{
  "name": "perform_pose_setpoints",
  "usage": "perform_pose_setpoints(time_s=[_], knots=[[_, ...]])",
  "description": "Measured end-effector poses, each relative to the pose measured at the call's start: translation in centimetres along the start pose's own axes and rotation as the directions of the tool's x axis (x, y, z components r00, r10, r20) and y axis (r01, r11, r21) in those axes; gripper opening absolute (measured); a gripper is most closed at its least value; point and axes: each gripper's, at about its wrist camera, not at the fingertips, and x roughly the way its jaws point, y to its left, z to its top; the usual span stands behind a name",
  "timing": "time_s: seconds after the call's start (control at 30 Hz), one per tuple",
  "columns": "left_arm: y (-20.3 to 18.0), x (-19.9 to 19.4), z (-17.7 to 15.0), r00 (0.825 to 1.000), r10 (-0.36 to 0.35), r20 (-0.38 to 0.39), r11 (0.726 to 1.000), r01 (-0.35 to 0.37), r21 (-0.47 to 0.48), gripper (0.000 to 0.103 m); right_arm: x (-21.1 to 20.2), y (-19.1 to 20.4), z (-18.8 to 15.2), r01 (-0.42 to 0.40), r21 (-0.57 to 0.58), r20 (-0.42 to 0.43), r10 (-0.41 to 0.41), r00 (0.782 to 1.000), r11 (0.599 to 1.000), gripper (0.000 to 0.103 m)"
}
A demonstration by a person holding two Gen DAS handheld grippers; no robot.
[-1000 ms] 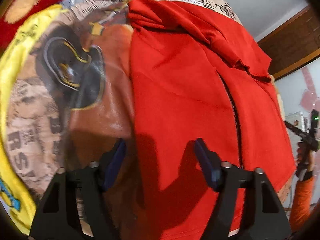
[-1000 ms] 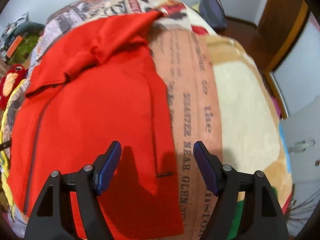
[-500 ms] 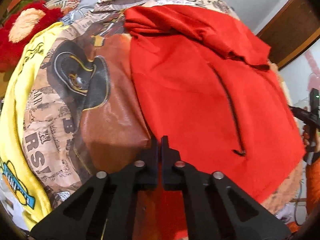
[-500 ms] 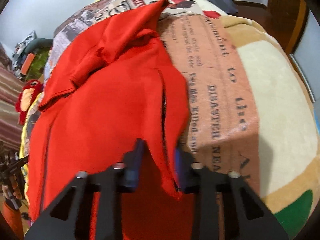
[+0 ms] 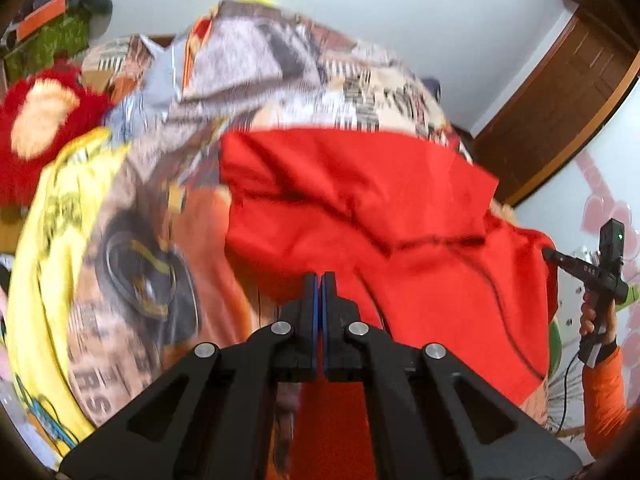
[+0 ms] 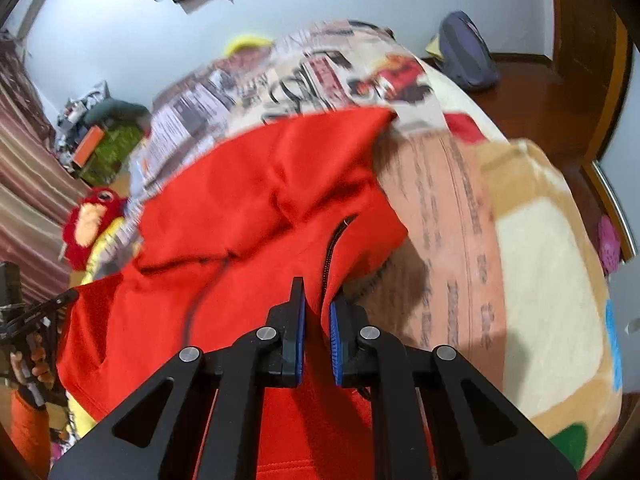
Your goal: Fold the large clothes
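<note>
A red zip-up jacket (image 6: 248,200) lies spread across a bed covered by a printed blanket (image 6: 452,216), its near hem raised off the bedding at both corners. The left tongs (image 5: 319,280) are pressed together on the jacket's hem at its left edge, and the right tongs (image 6: 316,300) pinch a fold of red cloth beside the zip (image 6: 332,248). A red plush toy (image 5: 36,128) sits at the bed's far left side.

Both wrist views close above bed (image 5: 132,264), facing forward-down past own tongs; shared: red jacket (image 6: 248,200), opposite tongs at frame edge.
</note>
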Motion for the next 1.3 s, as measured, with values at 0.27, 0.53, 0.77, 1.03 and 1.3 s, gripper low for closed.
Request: perform_pose_setpoints(time_s=[0.27, 0.53, 0.77, 1.03, 1.3], knots=[[0.9, 1.2, 6.7, 0.994, 0.042, 0.101, 0.999, -0.039, -0.029, 0.0, 1.0, 1.8, 5.7, -0.003, -0.03, 0.067, 0.005, 0.998, 1.0, 0.009], [4.9, 9.1, 10.4, 0.988, 0.152, 0.032, 0.982, -0.147, -0.116, 0.0, 6.3, 0.7, 11.0, 0.038, 0.045, 0.067, -0.041, 0.997, 0.998, 0.009], [8.9, 16.3, 9.8, 0.973, 0.217, -0.079, 0.956, -0.228, -0.183, 0.0, 13.2, -2.5, 11.2, 0.112, 0.128, -0.016, -0.111, 0.994, 0.985, 0.017], [9.3, 14.7, 7.9, 0.972, 0.211, -0.108, 0.962, -0.226, -0.155, 0.004, 10.8, -1.7, 11.1, 0.184, 0.022, -0.046, -0.182, 0.982, 0.983, 0.039], [6.5, 8.1, 6.4, 0.983, 0.18, -0.033, 0.98, -0.183, -0.084, 0.027, 4.7, 0.4, 8.7, 0.168, -0.071, 0.034, -0.166, 0.985, 0.983, 0.062]])
